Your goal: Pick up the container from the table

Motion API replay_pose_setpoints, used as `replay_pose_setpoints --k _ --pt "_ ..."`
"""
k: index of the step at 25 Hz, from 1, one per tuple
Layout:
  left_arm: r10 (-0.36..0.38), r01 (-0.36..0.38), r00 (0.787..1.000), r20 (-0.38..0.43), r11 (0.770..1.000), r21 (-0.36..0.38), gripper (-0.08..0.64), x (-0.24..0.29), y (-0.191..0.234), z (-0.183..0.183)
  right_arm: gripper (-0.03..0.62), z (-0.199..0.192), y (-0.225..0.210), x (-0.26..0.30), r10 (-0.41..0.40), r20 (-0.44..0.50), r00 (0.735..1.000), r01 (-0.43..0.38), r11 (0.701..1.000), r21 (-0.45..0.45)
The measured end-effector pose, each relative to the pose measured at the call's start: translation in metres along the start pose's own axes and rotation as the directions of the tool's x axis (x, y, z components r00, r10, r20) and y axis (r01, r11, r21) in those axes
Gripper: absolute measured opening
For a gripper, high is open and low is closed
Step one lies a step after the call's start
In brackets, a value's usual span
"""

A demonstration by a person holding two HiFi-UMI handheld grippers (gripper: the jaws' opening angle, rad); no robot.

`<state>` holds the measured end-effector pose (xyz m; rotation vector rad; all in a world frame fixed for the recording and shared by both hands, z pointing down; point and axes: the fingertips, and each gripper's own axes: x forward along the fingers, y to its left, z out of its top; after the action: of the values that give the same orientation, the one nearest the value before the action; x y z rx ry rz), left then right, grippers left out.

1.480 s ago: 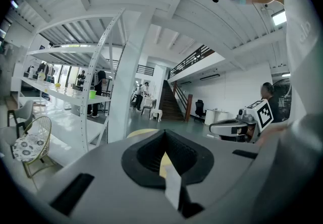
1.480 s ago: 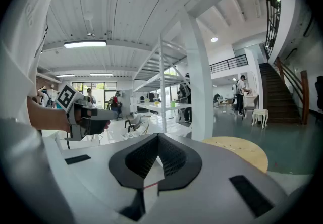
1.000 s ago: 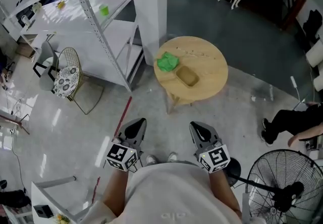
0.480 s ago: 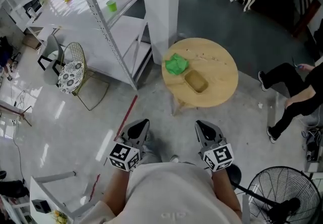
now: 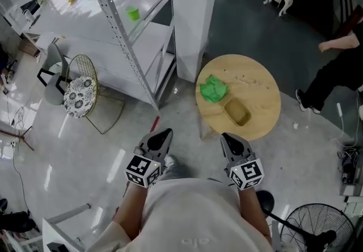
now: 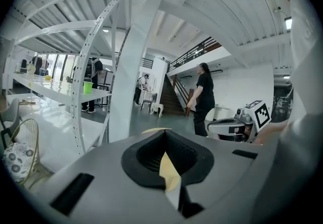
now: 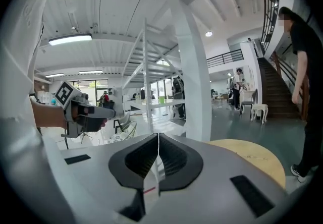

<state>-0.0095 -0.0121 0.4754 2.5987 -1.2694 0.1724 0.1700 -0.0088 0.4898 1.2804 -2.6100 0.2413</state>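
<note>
1. My right gripper (image 5: 228, 138) has its jaws pressed together with nothing between them. It points forward and slightly down, toward the table.
2. My left gripper (image 5: 163, 133) also has its jaws closed and empty. It is aimed at bare floor beside the white square pillar (image 5: 195, 12), not at the table.
3. The small tan rectangular container (image 5: 237, 113) sits on the round light-wood table (image 5: 266, 83), in the part of the top nearest me and close to the front rim.
4. The key relation: the container lies almost straight ahead of my right gripper and a touch to its right. It is well off to the right of my left gripper. The right hand is clearly nearer, so I judge this a right-hand pick.
5. In the head view the container's long axis runs on a slant, from far-left to near-right. It lies neither along my gripper's line nor square across it. I expect to need a wrist turn so the jaws span the short side or one wall.
6. The crumpled bright green cloth (image 5: 213, 89) lies just beyond the container's far-left end, near it. An approach from the near side should miss it.
7. The jaws will have to open before I arrive, and there is a gap yet to cross.
</note>
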Motion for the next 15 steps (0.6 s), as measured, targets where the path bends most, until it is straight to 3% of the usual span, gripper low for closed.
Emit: replay_pose_setpoints --k 7,15 --pt "-0.040 0.040 0.999 -0.029 0.999 0.009 0.015 0.016 0.087 0.012 0.026 0.006 -0.008 0.095 -0.058 -0.051 0.997 0.059 0.998 0.017" --pt "-0.026 0.024 0.997 -0.069 0.999 -0.032 0.015 0.038 0.128 0.004 0.041 -0.033 -0.059 0.135 -0.140 -0.205 0.969 0.146 0.989 0.012"
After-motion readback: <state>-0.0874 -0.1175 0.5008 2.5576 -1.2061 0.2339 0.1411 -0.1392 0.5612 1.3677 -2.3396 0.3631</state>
